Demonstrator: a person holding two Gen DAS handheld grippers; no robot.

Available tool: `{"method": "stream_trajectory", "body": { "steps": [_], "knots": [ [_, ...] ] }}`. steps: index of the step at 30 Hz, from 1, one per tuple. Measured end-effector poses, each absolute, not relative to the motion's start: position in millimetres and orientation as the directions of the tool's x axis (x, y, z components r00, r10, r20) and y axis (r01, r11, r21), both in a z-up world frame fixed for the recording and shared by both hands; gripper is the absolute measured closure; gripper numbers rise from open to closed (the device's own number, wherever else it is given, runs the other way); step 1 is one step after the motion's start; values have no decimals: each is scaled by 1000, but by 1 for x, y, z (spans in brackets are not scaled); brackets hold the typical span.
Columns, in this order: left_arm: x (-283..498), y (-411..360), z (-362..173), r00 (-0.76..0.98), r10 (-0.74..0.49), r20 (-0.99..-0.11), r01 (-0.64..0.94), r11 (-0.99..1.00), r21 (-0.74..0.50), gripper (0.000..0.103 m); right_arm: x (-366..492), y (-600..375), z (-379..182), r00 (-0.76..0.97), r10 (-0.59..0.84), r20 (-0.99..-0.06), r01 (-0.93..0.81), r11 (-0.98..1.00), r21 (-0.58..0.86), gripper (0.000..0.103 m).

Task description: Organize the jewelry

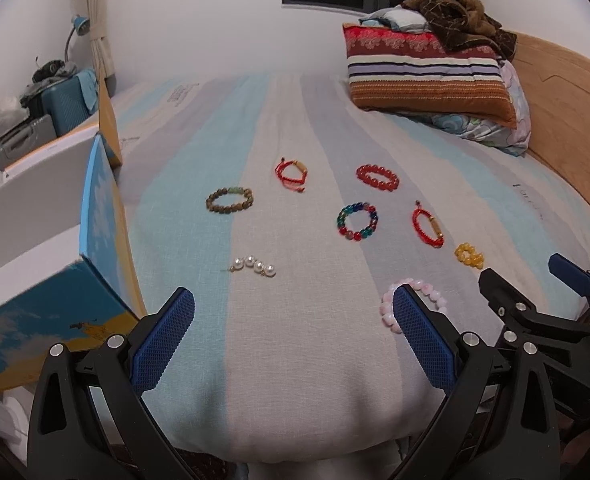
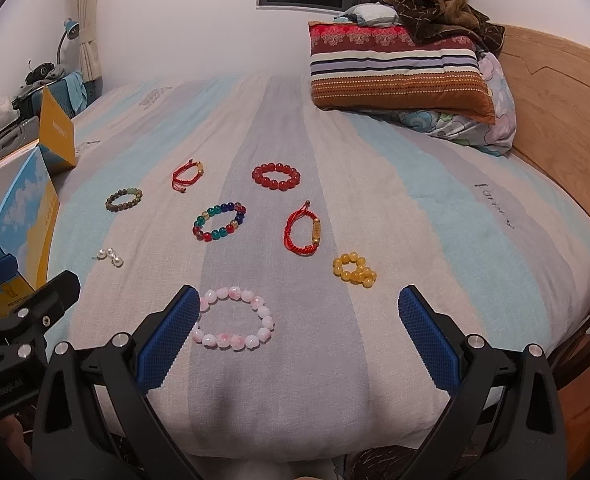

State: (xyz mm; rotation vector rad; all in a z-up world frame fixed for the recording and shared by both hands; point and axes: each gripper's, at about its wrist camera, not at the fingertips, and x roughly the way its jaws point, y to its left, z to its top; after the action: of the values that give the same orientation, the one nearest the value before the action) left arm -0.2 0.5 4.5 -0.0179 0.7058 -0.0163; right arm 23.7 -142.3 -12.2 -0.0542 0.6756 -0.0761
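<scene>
Several bracelets lie on the striped bed. In the right wrist view: a pink bead bracelet [image 2: 235, 320] nearest, a yellow one [image 2: 354, 270], a red cord one [image 2: 303, 230], a multicolour one [image 2: 219, 222], a red bead one [image 2: 275, 176], a second red cord one [image 2: 187, 175], a brown one [image 2: 123, 199] and a pearl piece [image 2: 110, 257]. My right gripper [image 2: 295, 336] is open and empty just behind the pink bracelet. My left gripper [image 1: 295, 340] is open and empty; the pearl piece [image 1: 253, 266] lies ahead of it, the pink bracelet [image 1: 415, 304] by its right finger.
An open blue and yellow box [image 1: 67, 264] with a white inside stands at the bed's left edge. Pillows [image 2: 399, 76] and a brown blanket [image 2: 435, 4] are piled at the far right by the wooden headboard [image 2: 555, 120]. Luggage [image 1: 55, 108] sits at far left.
</scene>
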Motion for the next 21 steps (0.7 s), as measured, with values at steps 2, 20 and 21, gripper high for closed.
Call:
{"method": "stream_trajectory", "body": {
  "steps": [2, 20, 21],
  "knots": [
    [2, 2, 9, 764, -16, -645, 3, 1000, -22, 6, 23, -147, -4, 789, -105, -605, 72, 994, -79, 7],
    [68, -7, 58, 728, -63, -683, 68, 997, -20, 6, 83, -179, 52, 764, -127, -632, 94, 992, -86, 8],
    [72, -6, 56, 721, -63, -690, 71, 997, -17, 6, 89, -178, 49, 756, -125, -642, 89, 992, -89, 8]
  ]
}}
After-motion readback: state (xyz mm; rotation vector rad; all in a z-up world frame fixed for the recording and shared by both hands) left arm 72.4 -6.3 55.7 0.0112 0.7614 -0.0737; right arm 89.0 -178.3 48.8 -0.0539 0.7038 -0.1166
